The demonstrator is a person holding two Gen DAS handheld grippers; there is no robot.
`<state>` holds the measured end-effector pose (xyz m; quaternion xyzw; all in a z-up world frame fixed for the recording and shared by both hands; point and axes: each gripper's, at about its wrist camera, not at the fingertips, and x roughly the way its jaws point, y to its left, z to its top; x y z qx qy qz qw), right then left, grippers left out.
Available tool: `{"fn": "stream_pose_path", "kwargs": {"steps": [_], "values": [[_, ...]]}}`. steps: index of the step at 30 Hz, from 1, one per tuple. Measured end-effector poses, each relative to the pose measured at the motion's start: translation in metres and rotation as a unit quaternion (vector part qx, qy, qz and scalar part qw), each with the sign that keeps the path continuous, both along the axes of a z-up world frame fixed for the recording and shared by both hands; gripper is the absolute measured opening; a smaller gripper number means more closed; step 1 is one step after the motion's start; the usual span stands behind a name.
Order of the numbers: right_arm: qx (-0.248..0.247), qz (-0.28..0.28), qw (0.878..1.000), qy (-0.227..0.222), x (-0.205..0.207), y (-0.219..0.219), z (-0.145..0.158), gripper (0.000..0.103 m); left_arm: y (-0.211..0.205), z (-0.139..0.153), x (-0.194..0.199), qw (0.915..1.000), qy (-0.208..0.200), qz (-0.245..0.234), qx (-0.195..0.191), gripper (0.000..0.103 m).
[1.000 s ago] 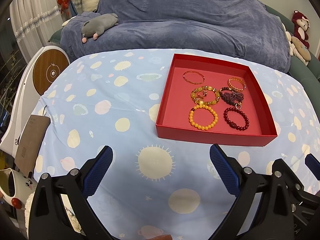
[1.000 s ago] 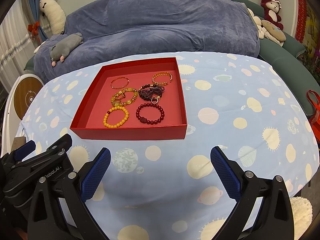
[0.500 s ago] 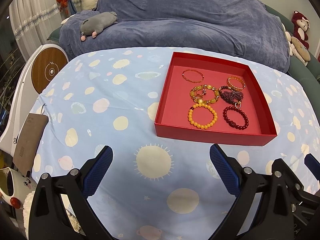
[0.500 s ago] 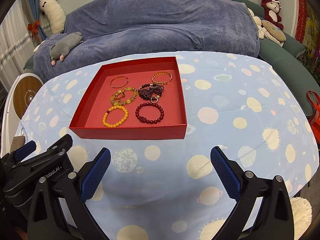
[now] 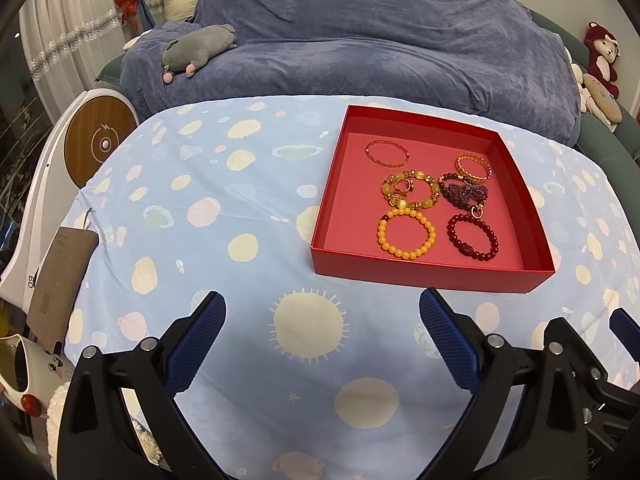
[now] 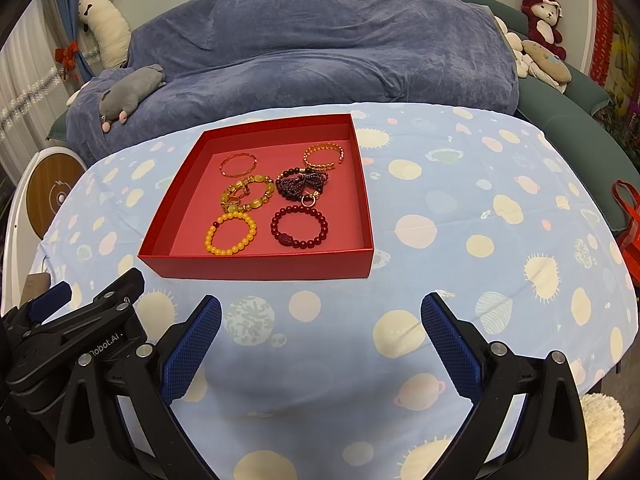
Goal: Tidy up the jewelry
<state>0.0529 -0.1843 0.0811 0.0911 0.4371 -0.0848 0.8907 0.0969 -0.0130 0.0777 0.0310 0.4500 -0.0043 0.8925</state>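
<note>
While six bracelets are lying inside the red tray (image 5: 430,276), the yellow bead bracelet (image 5: 406,233) and dark red bead bracelet (image 5: 473,236) are sitting nearest its front wall. That tray is resting on the bench (image 5: 224,232). Short of the tray, the left claw (image 5: 322,338) and right claw (image 6: 320,340) are hovering, both spread wide and gripping nothing.

Six bracelets (image 5: 405,233) are counted in one tray (image 5: 430,276); two grippers (image 5: 322,320) and four plush toys (image 5: 199,49) are seen.

A red tray (image 5: 420,278) sits on the planet-print tablecloth (image 5: 240,248).
</note>
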Motion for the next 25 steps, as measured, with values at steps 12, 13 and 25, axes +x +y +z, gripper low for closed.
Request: {"fn": "stream_pose_path", "kwargs": {"steps": [12,13,25], "values": [[0.0,0.0,1.0,0.0,0.0001,0.0001,0.0001,0.097,0.0006,-0.0007,-0.0006,1.0,0.002,0.0,0.0,0.093],[0.0,0.0,1.0,0.0,0.0002,-0.0001,0.0001,0.097,0.0005,-0.0007,-0.0004,1.0,0.002,0.0,0.001,0.093],[-0.001,-0.001,1.0,0.001,-0.0011,-0.0024,-0.0001,0.097,0.0003,-0.003,-0.0014,1.0,0.0,0.001,0.002,0.093]]}}
